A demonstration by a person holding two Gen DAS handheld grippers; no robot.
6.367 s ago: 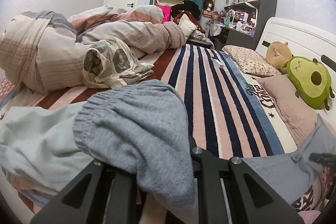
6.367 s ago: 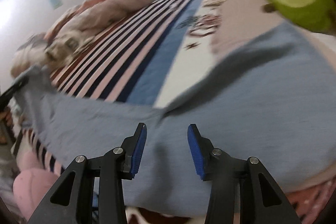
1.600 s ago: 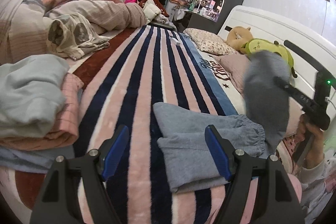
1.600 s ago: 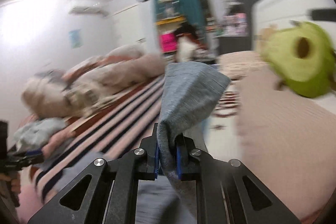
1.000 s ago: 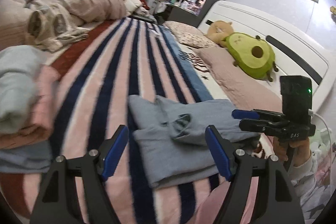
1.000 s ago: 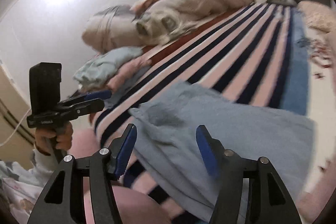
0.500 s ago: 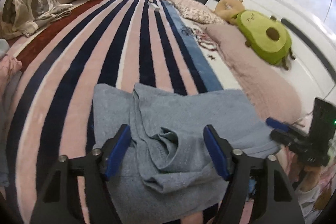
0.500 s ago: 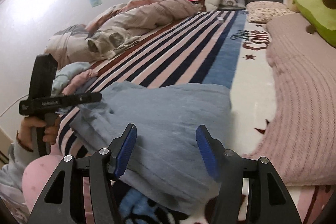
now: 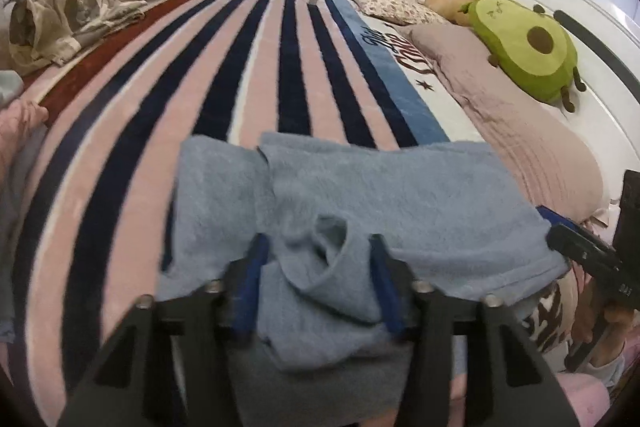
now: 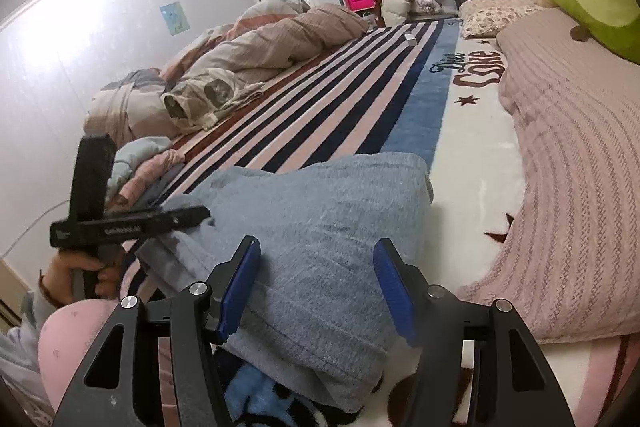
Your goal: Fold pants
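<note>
Jaws on the left gripper (image 9: 318, 251): closing around a raised pucker of cloth, blue pads either side of it, no firm pinch visible yet. On the right gripper (image 10: 318, 251): about half wide, pads set apart over the near right edge of the same cloth, pressing on nothing.

Pants (image 9: 400, 195): grey-blue, soft knit, lying at the near edge of the bed on the striped blanket (image 9: 240, 67), already doubled into a rough rectangle of several layers. Upper layer offset from the lower one on the left side, with a loose flap and a hollow wrinkle in the middle, right where the left pads stand. Right end close to the pink ribbed cover (image 10: 580, 167), not on it.

Step in hand, as a judgement: taking hold of the near edge with both tools for one more fold, or for tidying the crumpled middle; far along, with the bundle compact but not neat.

Needed next, probably: finishing the left pinch through all layers and not only the top flap; closing the right pads on the matching edge; lifting both ends level and together; carrying the edge away over the far half; laying it down flat and smoothing out the pucker.

Risk: grabbing a single layer and dragging the fold open.
</note>
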